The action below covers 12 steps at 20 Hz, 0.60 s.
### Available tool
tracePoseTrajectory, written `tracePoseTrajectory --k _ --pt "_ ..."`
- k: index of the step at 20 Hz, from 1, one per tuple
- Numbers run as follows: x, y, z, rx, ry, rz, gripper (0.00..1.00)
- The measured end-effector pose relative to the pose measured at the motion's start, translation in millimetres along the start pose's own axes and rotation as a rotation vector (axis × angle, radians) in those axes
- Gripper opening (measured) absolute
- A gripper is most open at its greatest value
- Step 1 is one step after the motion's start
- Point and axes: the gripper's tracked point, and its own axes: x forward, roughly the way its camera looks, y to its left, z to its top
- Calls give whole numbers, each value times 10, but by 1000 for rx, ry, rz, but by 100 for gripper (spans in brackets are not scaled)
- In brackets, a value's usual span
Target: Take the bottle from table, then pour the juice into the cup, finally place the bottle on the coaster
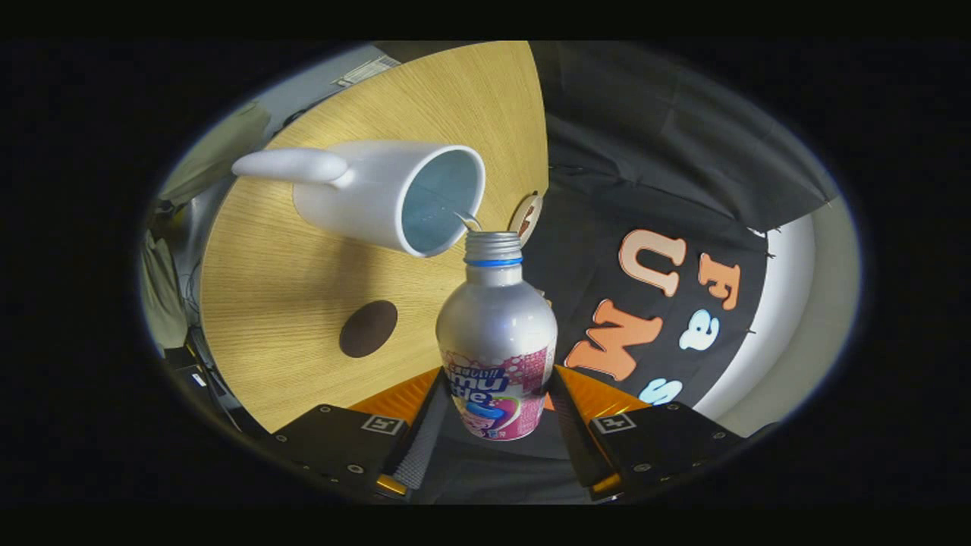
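both fingers of the gripper [497,425] pinch the lower body of the bottle [497,341], tilted so its open neck meets the rim of the white cup [379,193]. a thin stream runs into the cup. a dark round coaster [368,328] lies on the wooden table [281,265] beside the bottle.

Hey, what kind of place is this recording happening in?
Probably a staged recording booth, not a home: a round wooden table against a black cloth wall, where the gripper tips a bottle at a white cup.
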Motion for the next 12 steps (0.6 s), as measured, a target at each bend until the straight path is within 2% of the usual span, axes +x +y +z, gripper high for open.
tracePoseTrajectory --k 12 --pt "25 -23 36 -62 6 13 75"
